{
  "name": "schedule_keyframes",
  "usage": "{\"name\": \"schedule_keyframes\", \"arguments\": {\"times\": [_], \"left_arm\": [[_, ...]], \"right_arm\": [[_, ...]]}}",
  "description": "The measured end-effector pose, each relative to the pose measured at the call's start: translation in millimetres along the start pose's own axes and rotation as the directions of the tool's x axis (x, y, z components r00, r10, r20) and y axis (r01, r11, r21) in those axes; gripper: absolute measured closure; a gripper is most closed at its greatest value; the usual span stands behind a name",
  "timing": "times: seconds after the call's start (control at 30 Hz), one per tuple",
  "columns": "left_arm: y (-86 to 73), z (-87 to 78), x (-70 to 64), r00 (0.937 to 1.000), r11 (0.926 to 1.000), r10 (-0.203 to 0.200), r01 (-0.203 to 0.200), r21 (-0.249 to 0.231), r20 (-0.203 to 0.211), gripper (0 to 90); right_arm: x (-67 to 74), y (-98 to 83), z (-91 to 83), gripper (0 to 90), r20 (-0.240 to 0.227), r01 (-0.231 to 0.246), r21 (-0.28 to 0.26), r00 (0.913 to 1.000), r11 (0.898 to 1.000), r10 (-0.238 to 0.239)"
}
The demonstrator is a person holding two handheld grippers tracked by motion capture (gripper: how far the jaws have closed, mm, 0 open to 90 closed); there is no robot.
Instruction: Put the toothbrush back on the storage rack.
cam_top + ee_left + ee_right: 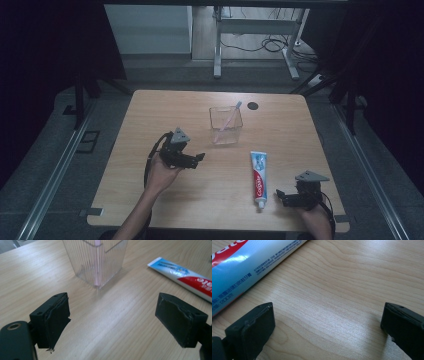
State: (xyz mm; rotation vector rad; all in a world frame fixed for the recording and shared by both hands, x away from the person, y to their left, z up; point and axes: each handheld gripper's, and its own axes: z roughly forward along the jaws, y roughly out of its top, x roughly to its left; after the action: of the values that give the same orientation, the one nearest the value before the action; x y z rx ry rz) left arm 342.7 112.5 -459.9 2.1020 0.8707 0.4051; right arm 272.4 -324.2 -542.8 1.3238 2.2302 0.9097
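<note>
Both grippers stand with jaws spread wide, holding nothing. The right gripper (281, 196) hovers just beside the cap end of the toothpaste tube (258, 177), white-blue-red, flat on the table (150, 115). The left gripper (200, 157) faces the clear ribbed cup (226, 125), bare wood between.

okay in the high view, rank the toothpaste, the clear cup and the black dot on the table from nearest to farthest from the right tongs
1. Toothpaste: lies flat just left of the right tongs, cap end closest.
2. Clear cup: mid-table, farther up and left, with a toothbrush leaning in it.
3. Black dot: near the far edge, just beyond the cup.
</note>
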Motion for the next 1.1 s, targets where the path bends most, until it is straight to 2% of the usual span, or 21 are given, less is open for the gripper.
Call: {"name": "schedule_keyframes", "arguments": {"times": [0.2,0.4,0.7,0.97,1.1], "left_arm": [[-26.0,-3.3,-2.3,0.9999,0.9999,-0.014,0.014,0.010,-0.002,12.6],[-41.9,-8.3,-2.6,0.9994,0.9994,-0.035,0.035,0.000,-0.001,12.7],[-73.1,-17.3,-5.2,0.9981,0.9983,-0.058,0.058,0.010,-0.023,12.6],[-91.2,-17.5,-7.5,0.9964,0.9966,-0.080,0.081,0.019,-0.027,12.7],[-99.8,-14.9,-8.0,0.9957,0.9951,-0.088,0.089,0.044,-0.028,12.7]], "right_arm": [[0.1,0.0,-0.1,0.0,0.000,-0.001,0.000,1.0000,1.000,0.001],[0.0,0.0,0.0,0.0,0.000,0.000,0.000,1.0000,1.000,0.000],[-0.1,0.0,0.1,0.0,0.000,0.002,-0.001,1.0000,1.000,-0.002],[0.0,0.0,0.0,0.0,0.000,0.001,0.000,1.0000,1.000,-0.001],[0.0,0.0,0.0,0.0,0.000,0.000,-0.001,1.0000,1.000,0.000]]}}
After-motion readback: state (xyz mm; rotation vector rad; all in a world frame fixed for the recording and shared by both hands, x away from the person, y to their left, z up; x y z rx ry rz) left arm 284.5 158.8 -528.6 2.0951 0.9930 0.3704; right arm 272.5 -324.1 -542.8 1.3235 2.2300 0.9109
